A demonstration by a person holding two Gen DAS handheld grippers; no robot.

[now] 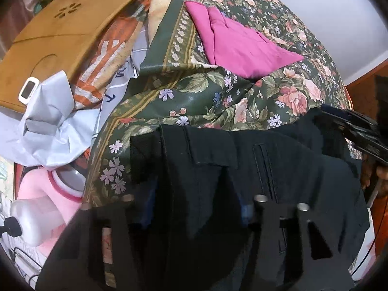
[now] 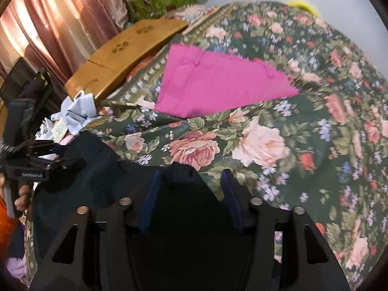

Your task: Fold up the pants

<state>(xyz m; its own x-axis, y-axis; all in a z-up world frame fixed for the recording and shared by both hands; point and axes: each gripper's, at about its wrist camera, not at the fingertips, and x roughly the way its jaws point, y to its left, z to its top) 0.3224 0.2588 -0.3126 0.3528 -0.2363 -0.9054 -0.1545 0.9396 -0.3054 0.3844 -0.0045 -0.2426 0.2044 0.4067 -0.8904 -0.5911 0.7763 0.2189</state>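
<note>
Here, two garments are lying on the bed: one pair of black pants [image 1: 242,181] at the near edge, and one folded magenta garment [image 1: 242,48] farther back on the floral bedspread [image 1: 194,97]. Two grippers are working, one per hand.

The black pants are bunching over the bed's near edge, waistband uppermost, a pocket flap and a stitched seam showing in the left wrist view.

Beside the bed, one tan wooden board [image 1: 65,31] with cut-out flower shapes is leaning over striped bedding. One small white device [image 1: 27,89] is resting on it, next to crumpled pale grey cloth [image 1: 48,126]. Pink and white containers [image 1: 46,206] are sitting lower down. Pink curtains [image 2: 48,24] are hanging behind.

The left gripper [image 1: 194,208] is pointing steeply down, its fingers straddling the black fabric, which is filling the gap between them; whether the pads are pressing, I cannot tell.

The right gripper [image 2: 191,194] is also angling down, its blue-padded fingers [image 2: 151,198] standing apart with dark cloth between them; grip uncertain here as well.

A hand [image 2: 21,196] is wrapping around the left gripper's handle.
</note>
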